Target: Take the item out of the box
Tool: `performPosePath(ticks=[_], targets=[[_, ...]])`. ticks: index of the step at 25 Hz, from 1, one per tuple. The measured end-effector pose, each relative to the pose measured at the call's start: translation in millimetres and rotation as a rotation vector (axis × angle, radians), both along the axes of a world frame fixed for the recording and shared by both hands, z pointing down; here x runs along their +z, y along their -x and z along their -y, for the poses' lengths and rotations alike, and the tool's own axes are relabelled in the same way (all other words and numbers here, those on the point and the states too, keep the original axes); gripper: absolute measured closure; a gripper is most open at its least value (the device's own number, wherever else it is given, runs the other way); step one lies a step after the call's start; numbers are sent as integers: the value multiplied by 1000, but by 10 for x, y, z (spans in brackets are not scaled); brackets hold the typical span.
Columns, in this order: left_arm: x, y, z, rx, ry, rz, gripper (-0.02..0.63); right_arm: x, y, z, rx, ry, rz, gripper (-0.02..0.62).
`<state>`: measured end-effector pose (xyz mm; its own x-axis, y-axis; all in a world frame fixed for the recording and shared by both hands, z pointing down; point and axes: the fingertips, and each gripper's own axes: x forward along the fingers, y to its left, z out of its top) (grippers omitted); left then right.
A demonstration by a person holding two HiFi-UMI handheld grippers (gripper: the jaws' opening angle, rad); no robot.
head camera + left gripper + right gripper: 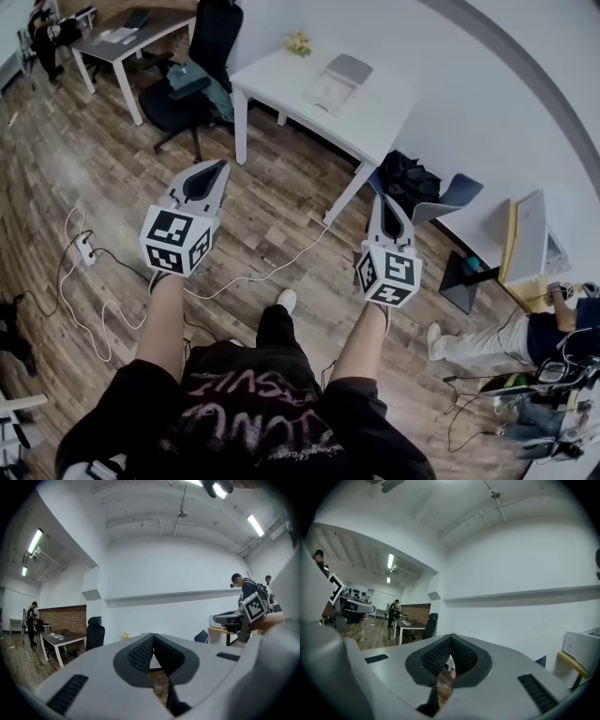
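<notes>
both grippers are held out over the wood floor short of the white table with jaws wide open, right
No: the jaws are shut, not wide open. The two gripper views show the left gripper and the right gripper closed on nothing. Both are over the wood floor, short of the white table.

Seated person (478, 345) cut off, yellow object (298, 42) unclear

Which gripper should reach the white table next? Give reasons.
Right, probably: the right gripper shows beside the near corner of the white table; the left gripper hangs over open floor. Both jaws shut, empty.
</notes>
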<state>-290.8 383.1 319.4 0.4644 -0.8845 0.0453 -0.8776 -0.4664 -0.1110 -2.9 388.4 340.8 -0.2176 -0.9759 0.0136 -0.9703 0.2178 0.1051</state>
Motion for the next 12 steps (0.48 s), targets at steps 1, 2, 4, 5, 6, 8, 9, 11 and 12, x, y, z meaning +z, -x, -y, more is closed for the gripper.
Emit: performPosePath(ticks=[1, 2, 4, 5, 6, 8, 9, 11, 12], targets=[[12, -24, 67, 0, 1, 6, 604, -11, -17, 67, -5, -3, 14, 586], [24, -46, 135, 0, 3, 10, 604, -23, -37, 133, -9, -4, 29, 586], [24, -89, 276, 0, 4, 9, 604, -37, -87, 282, -8, -3, 30, 586], [13, -110, 353, 0, 1, 6, 604, -38, -109, 370, -6, -1, 19, 586], [2, -129, 439, -1, 0, 4, 604, -35, -127, 465, -4, 1, 11, 586], [4, -178, 627, -5, 3, 8, 604, -21, -165, 653, -8, 2, 13, 586], [12, -214, 721, -6, 7, 11, 604, -15, -193, 743, -12, 2, 21, 586], [20, -291, 903, -8, 9, 15, 604, -9, -258, 933, -21, 1, 31, 586], [22, -328, 994, -12, 9, 18, 604, -2, -293, 1031, -23, 3, 27, 586]])
